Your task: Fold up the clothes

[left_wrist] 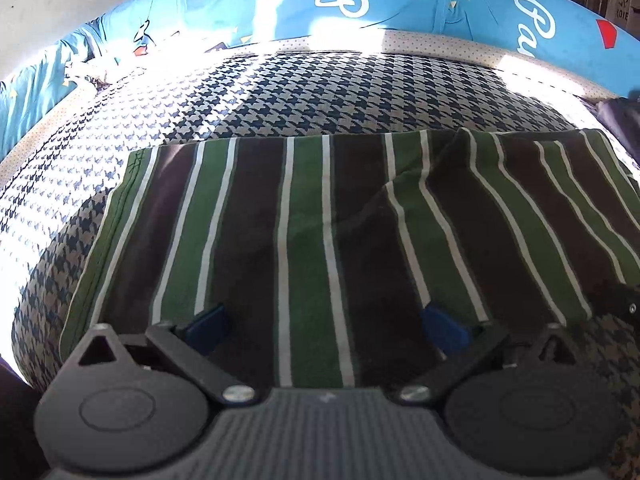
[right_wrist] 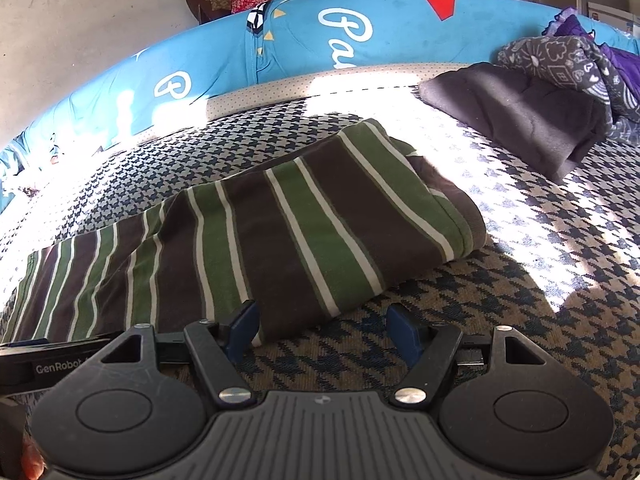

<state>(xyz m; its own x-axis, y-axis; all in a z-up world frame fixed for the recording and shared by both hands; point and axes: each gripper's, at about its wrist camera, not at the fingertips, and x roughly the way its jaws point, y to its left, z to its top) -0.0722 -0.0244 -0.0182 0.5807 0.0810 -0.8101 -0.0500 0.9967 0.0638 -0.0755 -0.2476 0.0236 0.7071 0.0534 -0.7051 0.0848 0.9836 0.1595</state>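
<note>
Striped garment (left_wrist: 320, 232), green, brown, white, lies folded on houndstooth bed cover (left_wrist: 120, 152), close under both grippers. Left gripper (left_wrist: 326, 326) over garment near edge, jaws wide apart, blue pads (left_wrist: 446, 330) not pressing cloth, nothing held. Right gripper (right_wrist: 322, 332) over bare cover beside garment right corner, jaws wide apart, empty; left pad just beside garment edge. Farther right, dark folded cloth (right_wrist: 516, 116) lies apart from garment, patterned purple bundle (right_wrist: 580, 60) behind it. Far side: blue printed bedding (right_wrist: 304, 44), then wall.
</note>
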